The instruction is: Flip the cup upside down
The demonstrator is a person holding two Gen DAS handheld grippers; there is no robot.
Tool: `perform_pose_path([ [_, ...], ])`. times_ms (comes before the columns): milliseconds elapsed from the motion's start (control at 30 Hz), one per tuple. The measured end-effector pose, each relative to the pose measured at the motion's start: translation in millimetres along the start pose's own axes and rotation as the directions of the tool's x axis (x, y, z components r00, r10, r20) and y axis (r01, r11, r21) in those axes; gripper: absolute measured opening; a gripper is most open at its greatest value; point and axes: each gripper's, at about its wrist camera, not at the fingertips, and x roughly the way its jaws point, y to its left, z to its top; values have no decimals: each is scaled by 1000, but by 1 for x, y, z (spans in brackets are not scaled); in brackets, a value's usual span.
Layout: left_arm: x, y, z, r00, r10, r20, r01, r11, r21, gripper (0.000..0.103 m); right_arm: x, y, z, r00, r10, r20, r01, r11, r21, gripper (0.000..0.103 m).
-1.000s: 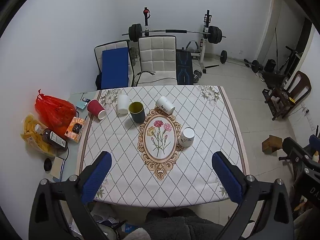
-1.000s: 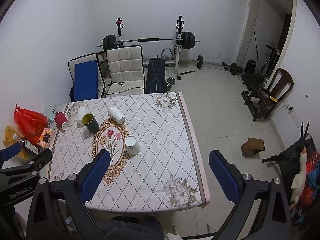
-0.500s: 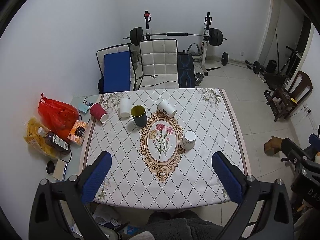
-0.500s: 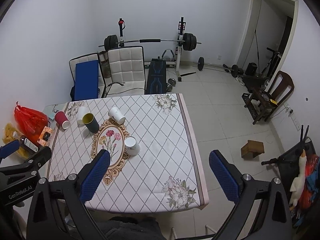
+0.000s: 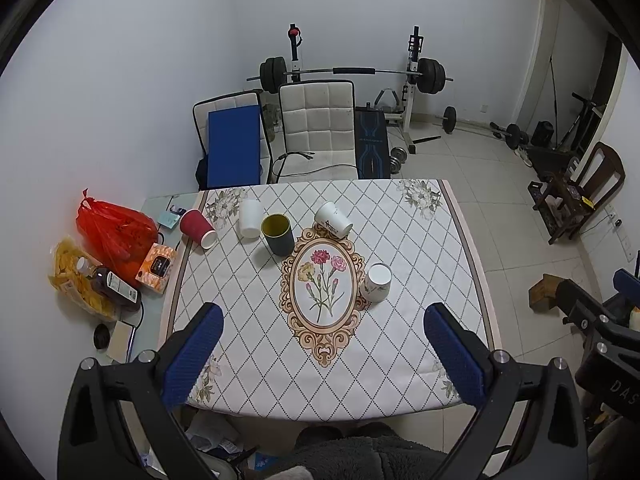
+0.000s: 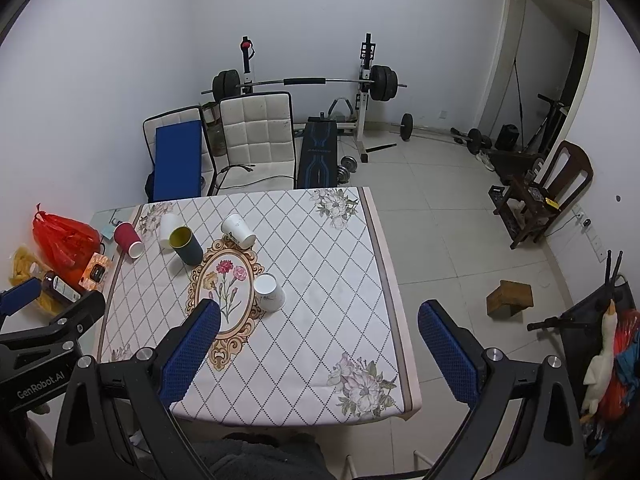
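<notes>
With both grippers (image 5: 324,344) (image 6: 318,340) spread wide and empty, the dark upright cup (image 5: 277,234) should be approached level and clamped mid-wall

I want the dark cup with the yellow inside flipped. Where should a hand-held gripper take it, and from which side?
Probably grip the dark cup across its outer wall, midway up, coming in from the near table edge. It stands upright, mouth up, so the round wall is exposed. A white cup stands close on its left, so keep the jaws clear of that side.
</notes>
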Motion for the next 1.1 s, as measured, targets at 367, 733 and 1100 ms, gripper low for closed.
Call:
perform_pose_path([
  [367, -1, 0, 1, 1000, -2, 1, 2, 1000, 3, 103, 2, 2, -1, 1000, 2, 0, -2, 1000, -1, 101],
  [733, -2, -1, 3, 1000, -1, 4, 1, 1000, 0, 103, 8, 3, -4, 1000, 13, -10, -13, 1000, -6, 101],
  [1100, -4, -2, 6, 1000, 0, 5, 0, 1000, -5, 103, 8, 2, -3, 1000, 20, -11, -20, 1000, -9, 101],
])
